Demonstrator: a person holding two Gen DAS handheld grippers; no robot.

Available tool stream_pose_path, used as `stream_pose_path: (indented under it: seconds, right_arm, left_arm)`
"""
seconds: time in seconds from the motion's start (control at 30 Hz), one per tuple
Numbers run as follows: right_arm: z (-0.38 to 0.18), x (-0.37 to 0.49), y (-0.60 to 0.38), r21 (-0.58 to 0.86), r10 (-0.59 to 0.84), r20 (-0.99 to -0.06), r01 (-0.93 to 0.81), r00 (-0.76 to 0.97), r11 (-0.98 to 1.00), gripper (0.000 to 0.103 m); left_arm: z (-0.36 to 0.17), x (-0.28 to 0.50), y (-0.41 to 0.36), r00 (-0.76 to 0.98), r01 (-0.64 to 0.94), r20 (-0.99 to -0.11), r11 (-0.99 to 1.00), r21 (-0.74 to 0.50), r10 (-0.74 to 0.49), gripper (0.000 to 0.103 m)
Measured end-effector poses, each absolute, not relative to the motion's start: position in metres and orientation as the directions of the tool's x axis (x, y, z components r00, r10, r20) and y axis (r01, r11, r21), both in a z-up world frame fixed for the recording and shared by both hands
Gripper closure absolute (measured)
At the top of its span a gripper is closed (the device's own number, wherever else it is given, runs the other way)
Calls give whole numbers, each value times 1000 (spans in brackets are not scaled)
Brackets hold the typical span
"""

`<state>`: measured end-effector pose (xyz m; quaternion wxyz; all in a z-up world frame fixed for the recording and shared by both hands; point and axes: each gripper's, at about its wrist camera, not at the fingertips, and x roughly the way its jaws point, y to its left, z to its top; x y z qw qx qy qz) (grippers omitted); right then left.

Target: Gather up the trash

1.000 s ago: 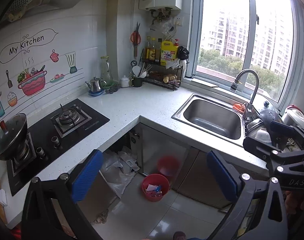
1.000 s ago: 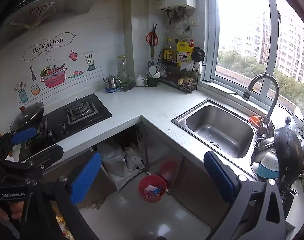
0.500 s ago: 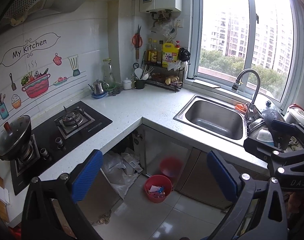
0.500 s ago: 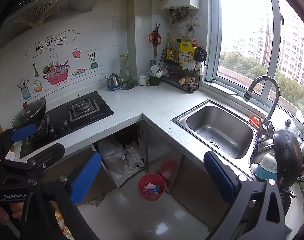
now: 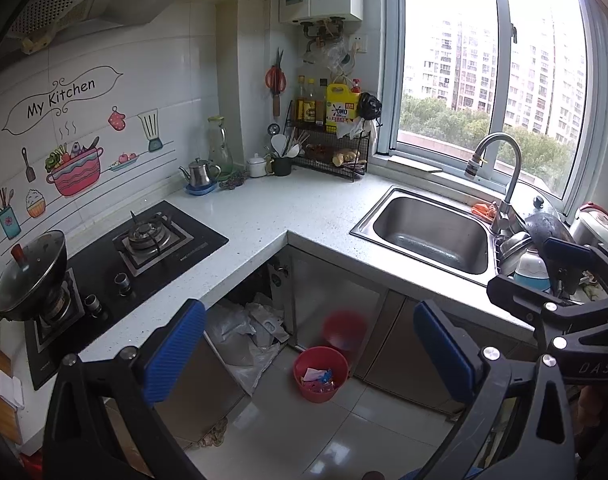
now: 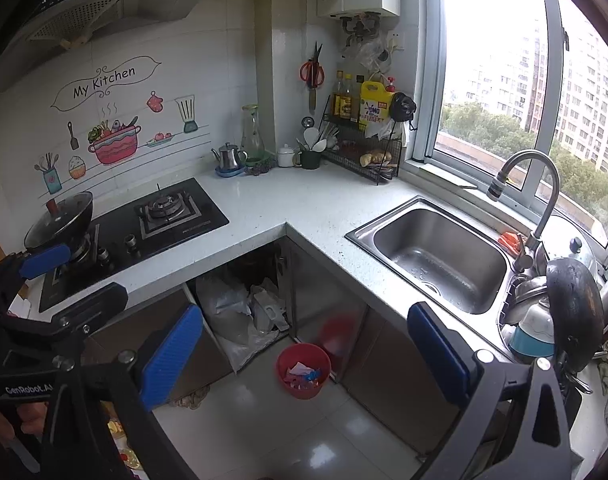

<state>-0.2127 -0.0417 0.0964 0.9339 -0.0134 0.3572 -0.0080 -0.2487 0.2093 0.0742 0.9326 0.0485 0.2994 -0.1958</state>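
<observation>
Jaws on both grippers are spread wide with nothing between them, held up high over the kitchen floor. Left gripper [image 5: 310, 356] and right gripper [image 6: 304, 356] both look down at the same corner, and each one shows up at the edge of the other's view, so they're side by side but apart. Trash-wise, the red bin [image 5: 320, 373] sits on the tiled floor right in front of the cabinet under the sink [image 5: 430, 232], and it already has some colourful wrappers [image 6: 302, 374] in it. Just left of it there's an open cabinet bay stuffed with crumpled plastic bags [image 6: 239, 316], under the corner of the white worktop [image 5: 287, 212]. Up top the worktop looks pretty bare in the middle: gas hob [image 5: 115, 256] with a black wok [image 5: 29, 274] on the left, a little kettle [image 5: 199, 174] and a wire rack [image 5: 332, 156] of bottles at the back, and a pile of pots [image 6: 556, 308] stacked right of the sink by the tap [image 6: 532, 200].
</observation>
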Motion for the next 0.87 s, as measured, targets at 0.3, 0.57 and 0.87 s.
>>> stream_pose_path:
  seconds: [0.3, 0.57, 0.87]
  right_arm:
    - [98, -213, -42, -26, -20, -668, 4, 744, 1000, 0]
    - [99, -214, -42, -28, -25, -673, 9, 739, 1000, 1]
    - [100, -216, -38, -30, -43, -674, 31, 737, 999, 1]
  left_arm:
    - [75, -251, 209, 741, 393, -583, 919, -25, -332, 0]
    - [75, -250, 209, 739, 397, -585, 917, -23, -335, 0]
    - [72, -253, 199, 736, 404, -586, 915, -24, -340, 0]
